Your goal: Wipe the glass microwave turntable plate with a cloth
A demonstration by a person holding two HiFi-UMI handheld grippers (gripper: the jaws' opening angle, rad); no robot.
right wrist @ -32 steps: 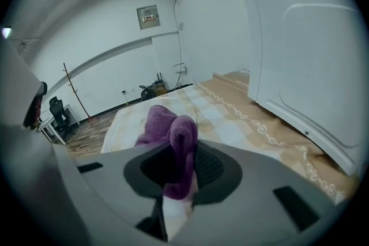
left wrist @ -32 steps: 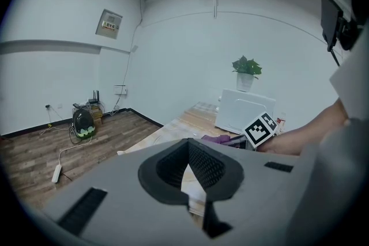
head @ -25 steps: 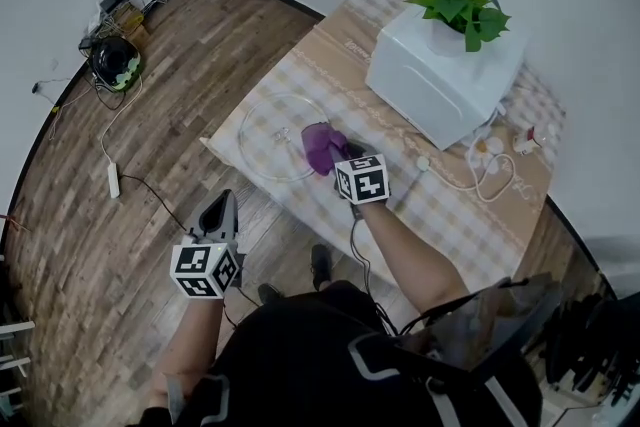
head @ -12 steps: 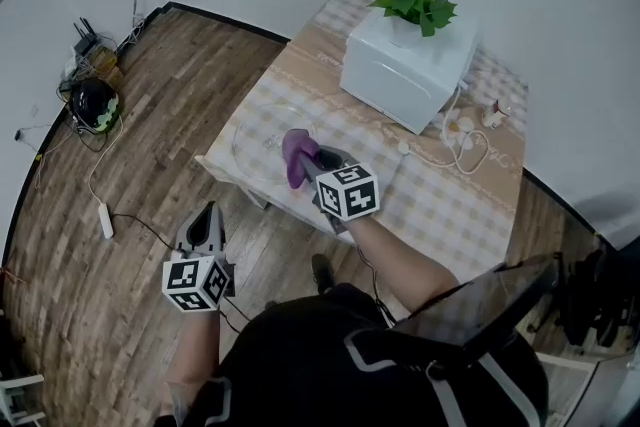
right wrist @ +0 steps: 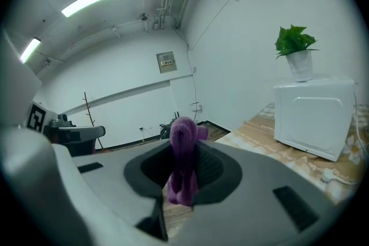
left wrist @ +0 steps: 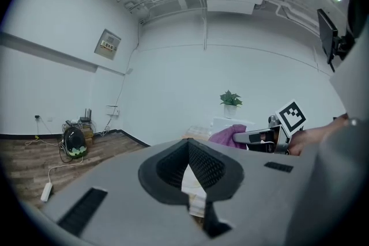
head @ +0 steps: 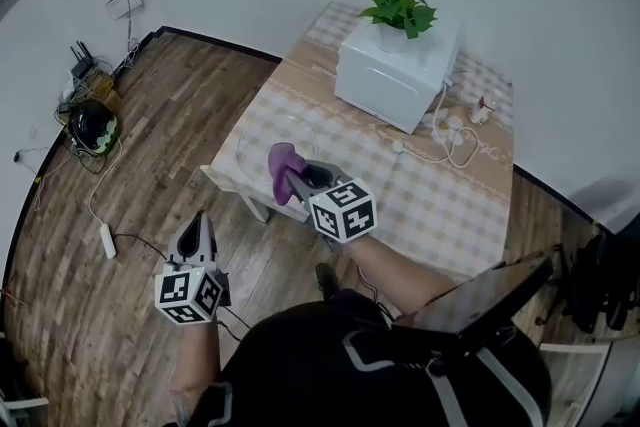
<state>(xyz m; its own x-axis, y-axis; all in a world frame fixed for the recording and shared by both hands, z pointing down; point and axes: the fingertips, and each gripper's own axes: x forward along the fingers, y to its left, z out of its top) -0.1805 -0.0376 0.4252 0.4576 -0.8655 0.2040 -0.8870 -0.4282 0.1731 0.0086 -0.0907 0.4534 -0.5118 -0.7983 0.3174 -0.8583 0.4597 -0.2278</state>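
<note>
The glass turntable plate (head: 262, 137) lies flat on the checked table (head: 440, 215) near its left corner, in front of the white microwave (head: 395, 80). The right gripper (head: 298, 177) hangs by the plate's near edge, its jaws clamped on a bunched purple cloth (head: 281, 167). The left gripper (head: 196, 227), jaws pressed together on nothing, hangs over the wooden floor (head: 150, 115); each gripper's cube bears black-and-white square markers.

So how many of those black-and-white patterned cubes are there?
2. One cube sits on the left gripper, over the wooden floor; the other on the right gripper, which holds a purple cloth by the table edge. None seems hidden.
</note>
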